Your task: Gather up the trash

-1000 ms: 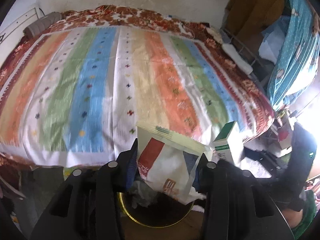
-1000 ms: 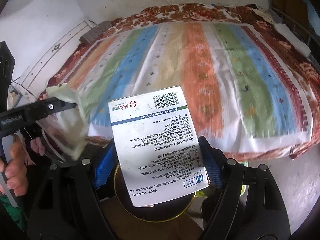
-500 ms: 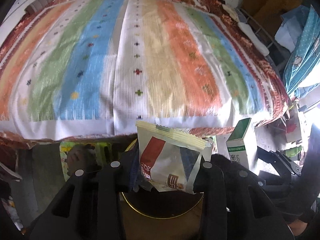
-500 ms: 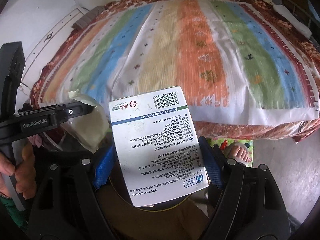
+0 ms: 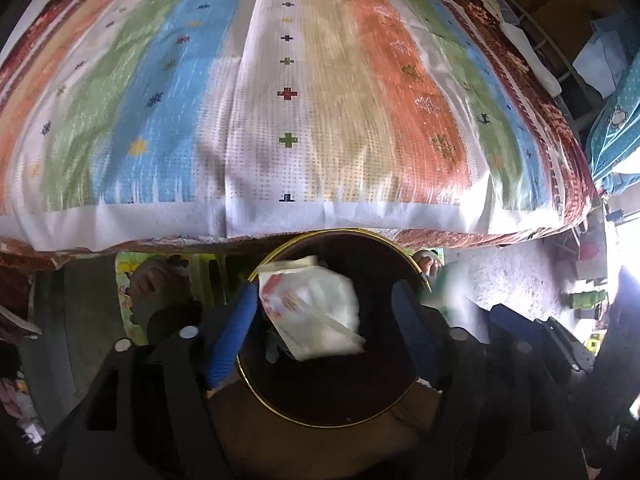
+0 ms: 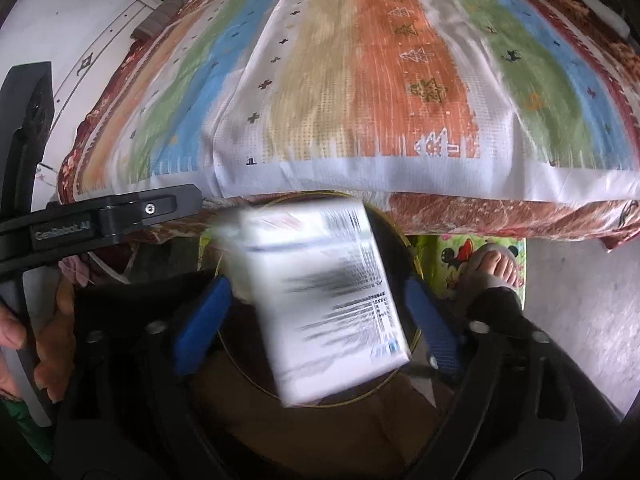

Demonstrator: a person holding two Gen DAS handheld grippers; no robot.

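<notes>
Two claws hang over one round dark bin with a thin gold rim (image 5: 256, 396), which stands on the floor just in front of the bed edge. In the left wrist view, the left claw (image 5: 326, 316) has its blue-padded fingers (image 5: 232, 320) spread apart, and a crumpled white snack wrapper with red print (image 5: 312, 308) sits low centre in the frame, inside the bin mouth and touching neither pad; it looks released. In the right wrist view, the right claw (image 6: 318, 312) is likewise spread, and a flat white printed cardboard box (image 6: 320, 300), blurred and tilted, floats between the pads without touching, above the bin. Both pieces seem let go so they drop straight in. Across the upper frame, the bed's striped cover in blue, green, orange and white (image 5: 288, 100) overhangs close behind the rim. A bare foot in a sandal (image 6: 492, 272) stands at right beside the bin, on a green cartoon mat (image 6: 452, 260); open grey floor lies farther right.
</notes>
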